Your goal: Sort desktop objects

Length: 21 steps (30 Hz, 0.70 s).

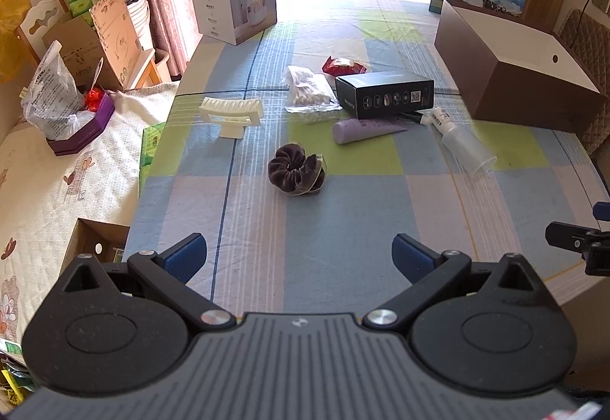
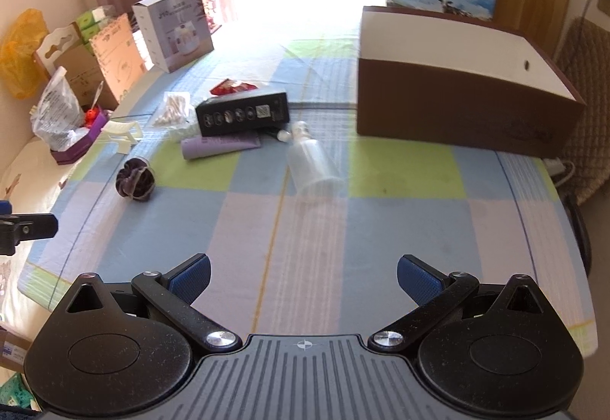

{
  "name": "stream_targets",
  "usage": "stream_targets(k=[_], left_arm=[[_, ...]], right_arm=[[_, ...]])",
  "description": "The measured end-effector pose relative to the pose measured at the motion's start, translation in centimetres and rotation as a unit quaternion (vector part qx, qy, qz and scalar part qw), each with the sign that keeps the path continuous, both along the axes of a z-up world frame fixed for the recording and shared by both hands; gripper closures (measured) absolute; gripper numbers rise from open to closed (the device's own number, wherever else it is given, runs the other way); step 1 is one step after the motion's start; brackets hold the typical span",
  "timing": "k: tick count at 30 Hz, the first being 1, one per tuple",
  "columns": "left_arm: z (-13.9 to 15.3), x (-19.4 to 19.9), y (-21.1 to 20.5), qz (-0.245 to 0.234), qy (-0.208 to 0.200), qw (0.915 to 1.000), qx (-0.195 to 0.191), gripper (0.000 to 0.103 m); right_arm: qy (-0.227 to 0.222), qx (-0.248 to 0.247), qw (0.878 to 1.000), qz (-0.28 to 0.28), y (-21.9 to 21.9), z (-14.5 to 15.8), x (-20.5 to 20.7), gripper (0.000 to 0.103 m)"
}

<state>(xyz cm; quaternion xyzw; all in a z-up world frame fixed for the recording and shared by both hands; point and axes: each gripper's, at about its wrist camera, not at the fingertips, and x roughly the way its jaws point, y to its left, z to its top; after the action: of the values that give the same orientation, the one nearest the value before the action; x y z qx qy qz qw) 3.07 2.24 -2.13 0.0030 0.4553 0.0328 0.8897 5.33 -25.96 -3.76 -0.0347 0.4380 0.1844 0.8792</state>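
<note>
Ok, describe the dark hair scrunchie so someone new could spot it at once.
Start at the big brown box on the checked tablecloth, then look to the cluttered pile beside it. The scrunchie lies alone, nearer the camera than that pile, clear of the lilac tube: the only soft, ruffled, dark velvet ring.

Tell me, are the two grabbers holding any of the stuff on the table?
No, nothing is held. The left gripper and the right gripper are both wide open above the checked tablecloth, with nothing between their fingers.
</note>
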Motion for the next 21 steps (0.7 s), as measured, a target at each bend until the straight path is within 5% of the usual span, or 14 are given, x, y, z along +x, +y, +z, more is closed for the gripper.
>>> stream_targets(k=[21], left_arm=[[-2.4, 4.4, 1.1, 0.012, -0.008, 0.9998, -0.013, 0.001]], right_arm=[[-0.005, -0.005, 0.998, 0.069, 3.6, -2.3, 6.1, 0.002]])
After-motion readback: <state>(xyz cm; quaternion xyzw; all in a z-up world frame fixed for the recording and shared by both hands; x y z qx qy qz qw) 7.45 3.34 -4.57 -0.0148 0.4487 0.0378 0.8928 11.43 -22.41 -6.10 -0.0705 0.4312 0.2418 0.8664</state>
